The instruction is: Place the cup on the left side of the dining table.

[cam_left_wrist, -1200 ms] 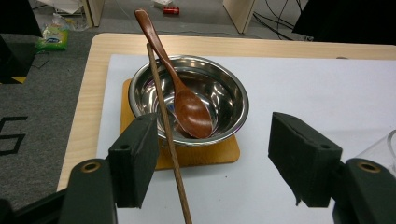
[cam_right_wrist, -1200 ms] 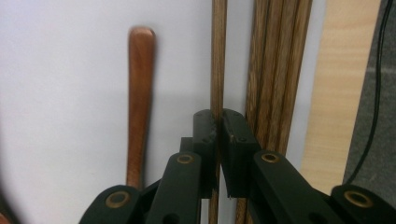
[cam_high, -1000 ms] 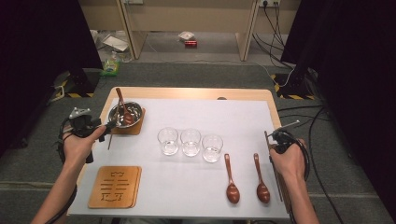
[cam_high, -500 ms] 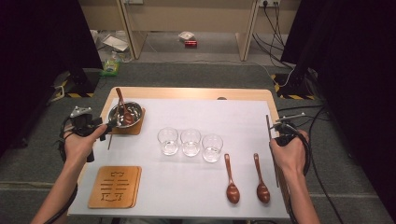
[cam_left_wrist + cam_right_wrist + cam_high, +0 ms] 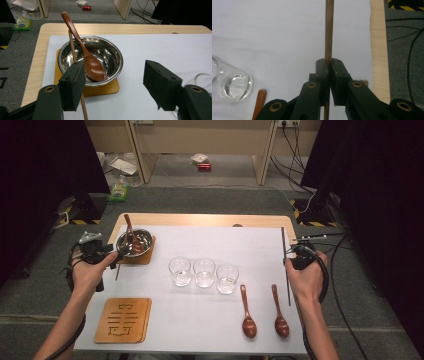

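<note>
My right gripper [image 5: 290, 262] [image 5: 328, 63] is shut on a long thin wooden stick [image 5: 284, 245] [image 5: 328, 30], held just above the table's right edge and running front to back. My left gripper [image 5: 114, 255] [image 5: 115, 70] is open, its jaws wide apart and pointing at a steel bowl [image 5: 144, 237] [image 5: 110, 53]. A brown wooden spoon [image 5: 131, 232] [image 5: 93, 66] leans in the bowl. A second wooden stick [image 5: 118, 270] [image 5: 73, 47] runs past the left jaw beside the bowl; the pads do not press on it.
The bowl stands on a wooden coaster [image 5: 146, 258] [image 5: 102, 88]. Three empty glasses [image 5: 204, 271] [image 5: 234, 86] stand in a row mid-table on the white mat [image 5: 210, 240]. Two wooden spoons [image 5: 247, 312] [image 5: 279, 312] lie front right, a square wooden coaster [image 5: 123, 320] front left.
My right hand has lifted the stick and carried it a little farther back; the stick now stands straighter along the table's edge. The left hand has stayed in place.
</note>
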`<action>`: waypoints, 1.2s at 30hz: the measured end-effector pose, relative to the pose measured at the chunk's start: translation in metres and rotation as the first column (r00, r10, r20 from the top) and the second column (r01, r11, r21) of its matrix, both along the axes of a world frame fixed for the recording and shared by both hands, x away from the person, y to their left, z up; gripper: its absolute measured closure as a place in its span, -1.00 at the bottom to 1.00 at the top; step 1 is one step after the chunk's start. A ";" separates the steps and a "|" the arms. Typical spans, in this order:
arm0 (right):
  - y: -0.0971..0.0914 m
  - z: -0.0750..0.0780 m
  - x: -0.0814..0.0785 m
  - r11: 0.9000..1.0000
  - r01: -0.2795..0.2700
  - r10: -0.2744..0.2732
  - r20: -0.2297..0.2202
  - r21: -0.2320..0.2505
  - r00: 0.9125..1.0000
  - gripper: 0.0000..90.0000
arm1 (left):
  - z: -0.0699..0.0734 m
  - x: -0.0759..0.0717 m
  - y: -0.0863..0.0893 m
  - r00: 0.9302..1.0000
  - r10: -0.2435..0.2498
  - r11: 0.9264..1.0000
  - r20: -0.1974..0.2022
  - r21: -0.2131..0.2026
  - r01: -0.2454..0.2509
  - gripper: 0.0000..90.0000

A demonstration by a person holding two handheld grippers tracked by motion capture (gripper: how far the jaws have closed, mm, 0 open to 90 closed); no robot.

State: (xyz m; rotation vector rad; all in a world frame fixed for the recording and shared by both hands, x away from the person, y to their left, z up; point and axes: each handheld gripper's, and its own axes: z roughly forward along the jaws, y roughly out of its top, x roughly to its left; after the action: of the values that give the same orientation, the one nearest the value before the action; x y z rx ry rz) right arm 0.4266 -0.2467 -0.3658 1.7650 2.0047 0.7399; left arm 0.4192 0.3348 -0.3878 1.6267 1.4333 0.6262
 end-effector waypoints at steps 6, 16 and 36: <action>0.007 0.005 0.002 1.000 -0.010 0.009 0.051 0.015 0.999 0.90 | 0.001 0.000 -0.001 1.000 0.004 1.000 -0.001 -0.004 -0.004 -0.26; 0.020 0.010 0.005 0.999 -0.035 0.031 0.136 0.029 0.990 0.90 | 0.003 0.002 -0.007 1.000 -0.006 1.000 -0.003 -0.011 0.006 -0.26; 0.037 0.012 0.015 0.996 -0.072 0.058 0.225 0.053 0.973 0.90 | 0.005 0.008 -0.021 0.999 -0.034 0.999 0.004 -0.020 0.034 -0.25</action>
State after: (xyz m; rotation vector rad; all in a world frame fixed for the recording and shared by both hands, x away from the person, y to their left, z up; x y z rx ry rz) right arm 0.4411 -0.2094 -0.3539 1.5756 1.9137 0.9836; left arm 0.4271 0.3140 -0.3832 1.6306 1.4021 0.5932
